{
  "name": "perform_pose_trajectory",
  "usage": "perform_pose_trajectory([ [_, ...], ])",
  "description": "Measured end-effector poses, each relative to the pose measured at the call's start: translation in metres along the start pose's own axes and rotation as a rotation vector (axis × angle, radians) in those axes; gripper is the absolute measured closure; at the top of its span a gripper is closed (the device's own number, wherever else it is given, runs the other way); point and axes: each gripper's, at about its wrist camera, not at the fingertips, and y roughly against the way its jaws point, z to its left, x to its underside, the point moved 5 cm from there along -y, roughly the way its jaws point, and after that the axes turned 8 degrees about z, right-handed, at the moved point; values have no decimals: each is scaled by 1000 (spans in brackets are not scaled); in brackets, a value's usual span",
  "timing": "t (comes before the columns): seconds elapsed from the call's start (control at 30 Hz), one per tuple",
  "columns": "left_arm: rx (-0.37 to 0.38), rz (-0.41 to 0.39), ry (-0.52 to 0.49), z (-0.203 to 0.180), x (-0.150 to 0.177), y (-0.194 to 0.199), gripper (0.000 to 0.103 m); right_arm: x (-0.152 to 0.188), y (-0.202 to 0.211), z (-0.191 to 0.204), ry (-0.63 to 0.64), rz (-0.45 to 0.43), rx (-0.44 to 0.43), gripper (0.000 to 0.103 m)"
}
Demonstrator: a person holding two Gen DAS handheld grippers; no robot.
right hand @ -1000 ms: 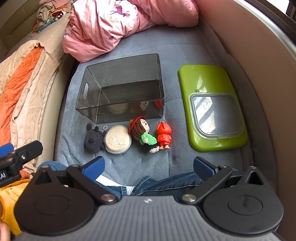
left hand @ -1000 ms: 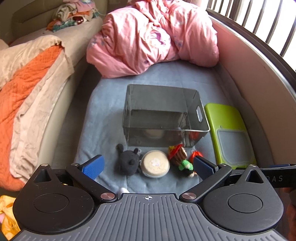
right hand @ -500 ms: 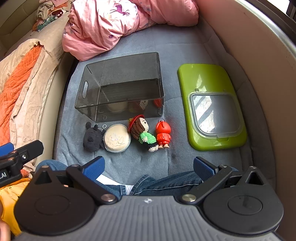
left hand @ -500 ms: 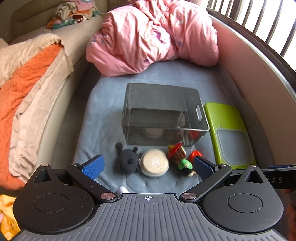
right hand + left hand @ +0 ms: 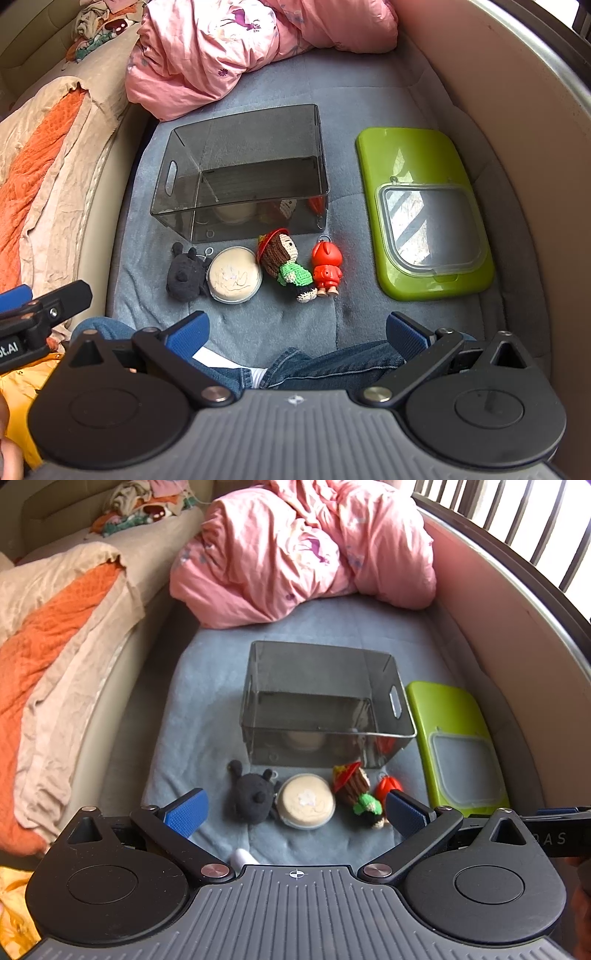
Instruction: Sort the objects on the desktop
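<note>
Both sets of tongs are spread wide and empty right now: the left tongs (image 5: 293, 812) hang low in the frame over the row of toys, and the right tongs (image 5: 297, 330) sit at the bottom of their view, above the person's jeans (image 5: 332, 365).

The stuff to sort is four small things lined up on the grey-blue bed mat (image 5: 369, 99), just below the smoky clear bin (image 5: 240, 170) in mid-frame: black plush (image 5: 183, 275), round cream tin (image 5: 234, 275), crocheted doll (image 5: 286, 260), and red figure (image 5: 325, 266). The green lidded box (image 5: 424, 214) lies to the right of the bin.

Where I think this could go sideways:

- The plush, tin and doll are touching or nearly so. Closing on one could drag or flick its neighbour.
- The tin is flat and smooth, so it looks likely to squirt out of a pinch.
- Keyrings and loops could snag on a blue pad.
- The mat is soft, so pressing down may sink and tip things.
- The bin is light-looking; bumping its front wall would probably shove it.
</note>
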Motion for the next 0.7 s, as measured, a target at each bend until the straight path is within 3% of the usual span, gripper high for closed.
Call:
perform_pose_trajectory([
  [0.7,1,13,-2,-1,-2,-2,0,0,-1,-2,4,4,1,0],
])
